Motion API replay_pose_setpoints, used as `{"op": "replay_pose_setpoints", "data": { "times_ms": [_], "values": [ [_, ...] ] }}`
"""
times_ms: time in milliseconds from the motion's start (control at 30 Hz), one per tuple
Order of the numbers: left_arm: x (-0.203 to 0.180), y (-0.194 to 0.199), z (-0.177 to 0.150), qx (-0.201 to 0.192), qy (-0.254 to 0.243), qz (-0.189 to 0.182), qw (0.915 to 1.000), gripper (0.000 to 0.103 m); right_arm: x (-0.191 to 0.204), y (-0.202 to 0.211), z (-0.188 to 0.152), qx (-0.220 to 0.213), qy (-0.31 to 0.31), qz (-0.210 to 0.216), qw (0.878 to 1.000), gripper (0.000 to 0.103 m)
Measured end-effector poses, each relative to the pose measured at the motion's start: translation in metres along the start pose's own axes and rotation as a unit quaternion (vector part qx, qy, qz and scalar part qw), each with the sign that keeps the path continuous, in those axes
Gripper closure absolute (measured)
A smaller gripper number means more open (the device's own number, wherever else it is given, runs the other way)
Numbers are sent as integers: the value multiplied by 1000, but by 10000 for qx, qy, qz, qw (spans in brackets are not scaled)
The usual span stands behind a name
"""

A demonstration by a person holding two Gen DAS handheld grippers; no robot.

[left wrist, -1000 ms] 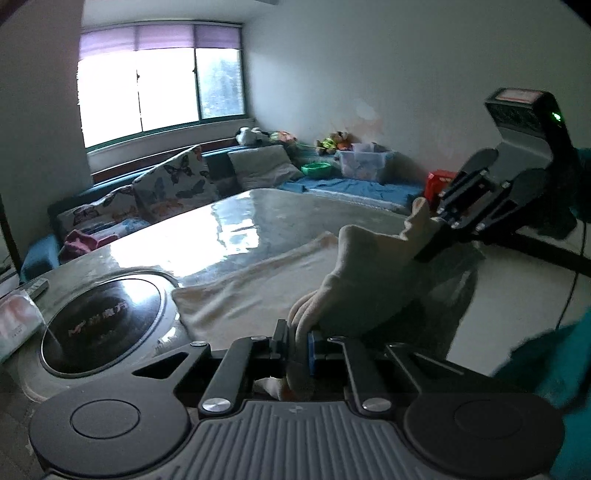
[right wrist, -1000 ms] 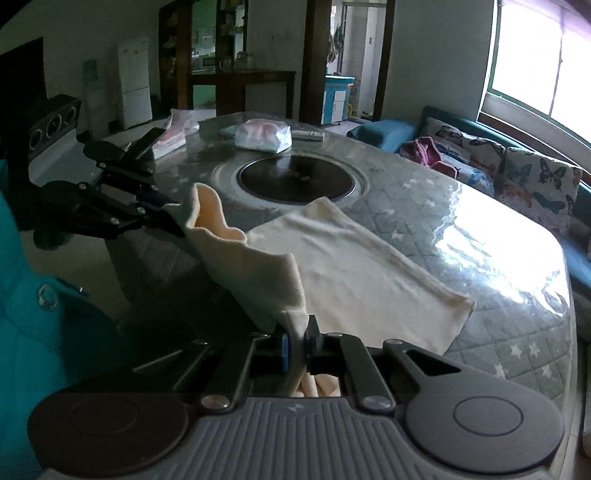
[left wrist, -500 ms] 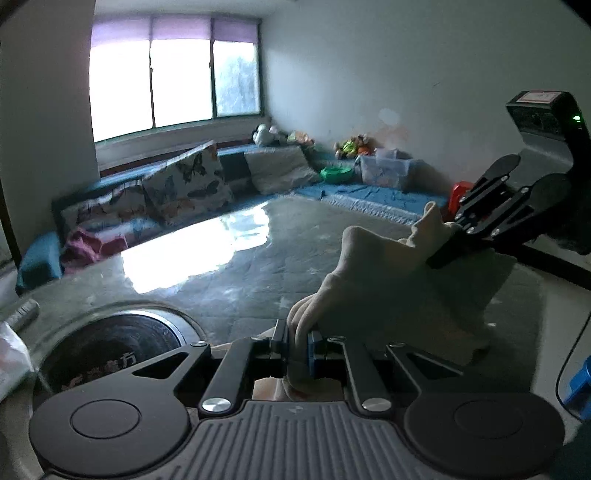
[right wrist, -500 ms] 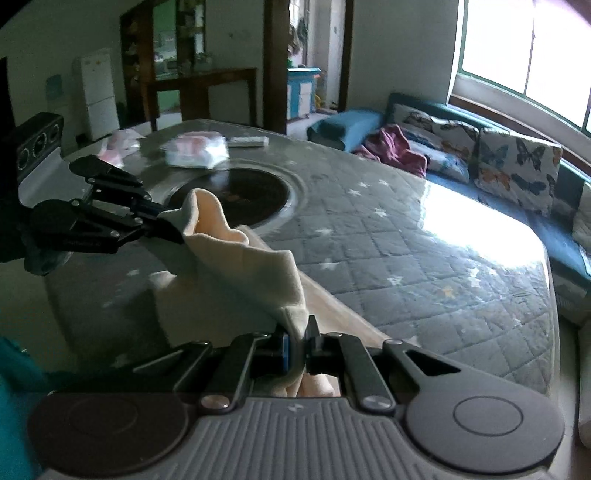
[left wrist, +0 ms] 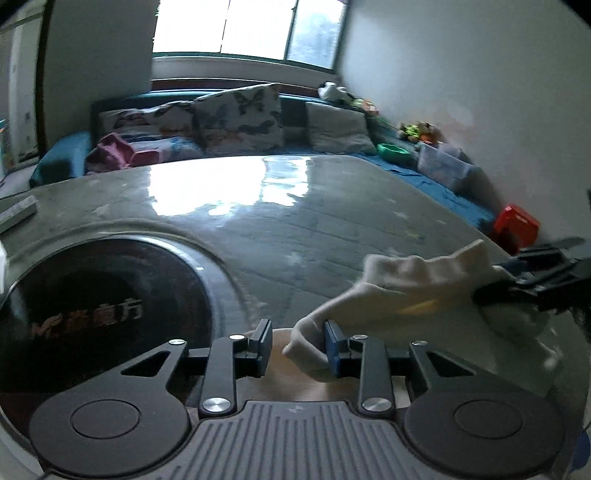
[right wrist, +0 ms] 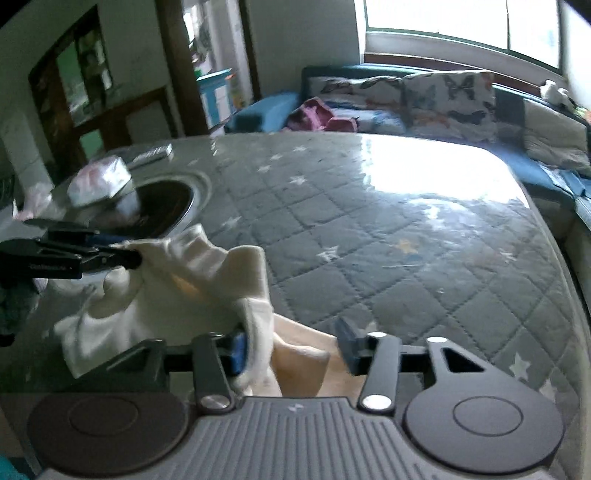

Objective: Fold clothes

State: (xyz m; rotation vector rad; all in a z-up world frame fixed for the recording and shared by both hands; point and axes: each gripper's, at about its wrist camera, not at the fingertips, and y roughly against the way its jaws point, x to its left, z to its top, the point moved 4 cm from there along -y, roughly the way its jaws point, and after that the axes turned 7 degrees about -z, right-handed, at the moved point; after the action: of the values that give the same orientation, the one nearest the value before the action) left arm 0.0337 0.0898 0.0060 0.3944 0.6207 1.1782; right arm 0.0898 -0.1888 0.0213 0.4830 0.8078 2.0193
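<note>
- Both claws are spread apart over the quilted grey surface (right wrist: pixel 424 236), which has a star pattern under a glossy cover.
- The left claw (left wrist: pixel 297 345) has its jaws parted wide; the cream cloth (left wrist: pixel 413 295) rests against the inner face of its right finger only, so nothing is pinched there.
- The right claw (right wrist: pixel 293 345) is likewise spread open; a fold of the cream cloth (right wrist: pixel 192 291) hangs against its left finger, and the other finger stands clear of the fabric.
- From the left wrist view, the right claw (left wrist: pixel 491 291) comes in from the right edge with the bunched cloth at its tips. From the right wrist view, the left claw (right wrist: pixel 129 254) comes in from the left edge at the cloth's other raised corner. From these side-on angles I cannot tell how wide either one stands.
- The cloth is heaped and rumpled between the two claws at the near edge of the surface, with a paler peach layer showing beneath each claw.
- A round black inset plate (left wrist: pixel 103 306) with lettering sits in the surface left of the cloth.
- A wrapped pack (right wrist: pixel 101 181) sits at the plate's far rim, and a flat grey remote-like thing (right wrist: pixel 153 153) lies beyond it.
- A sofa with butterfly cushions (left wrist: pixel 240 118) runs along the wall under the window (left wrist: pixel 251 26).
</note>
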Motion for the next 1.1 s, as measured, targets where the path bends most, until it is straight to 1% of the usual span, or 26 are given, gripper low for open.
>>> {"op": "replay_pose_setpoints", "data": {
  "times_ms": [67, 100, 167, 267, 367, 400, 467, 533, 600, 733, 933, 1033, 1100],
  "values": [
    [3, 3, -2, 1, 98, 90, 9999, 69, -4, 7, 0, -137, -58, -128, 9998, 43],
    [5, 4, -3, 0, 151, 165, 9998, 69, -6, 10, 0, -206, -95, -196, 9996, 42],
    [8, 7, -3, -19, 296, 285, 9992, 71, -12, 16, 2, -309, -206, -342, 9987, 42],
    [9, 20, -6, -126, 482, 325, 9982, 72, -20, 27, 5, -474, -318, -545, 9969, 42],
    [0, 35, -9, -256, 475, 241, 9983, 71, -12, 41, 4, -687, -159, -599, 9957, 44],
    [-4, 37, -9, -280, 477, 210, 9982, 71, -8, 44, 4, -721, -113, -585, 9956, 46],
    [-10, 37, -10, -293, 510, 152, 9982, 71, -1, 46, 0, -745, -113, -437, 9962, 51],
    [-16, 32, -10, -283, 548, 76, 9981, 71, 6, 41, -5, -640, -120, -264, 9975, 54],
    [-17, 23, -10, -203, 637, 130, 9977, 66, 8, 32, -12, -521, -208, -236, 9981, 54],
    [-20, 16, -14, -145, 753, 109, 9970, 66, 8, 23, -21, -425, -325, -226, 9983, 54],
    [-19, 33, -20, -382, 957, 9, 9947, 66, 9, 16, -30, -368, -452, -223, 9981, 53],
    [-18, 40, -27, -449, 1063, -43, 9933, 66, 13, 24, -30, -482, -345, -212, 9980, 53],
    [-22, 43, -32, -447, 988, -93, 9941, 66, 15, 25, -32, -482, -317, -205, 9981, 53]
  ]
}}
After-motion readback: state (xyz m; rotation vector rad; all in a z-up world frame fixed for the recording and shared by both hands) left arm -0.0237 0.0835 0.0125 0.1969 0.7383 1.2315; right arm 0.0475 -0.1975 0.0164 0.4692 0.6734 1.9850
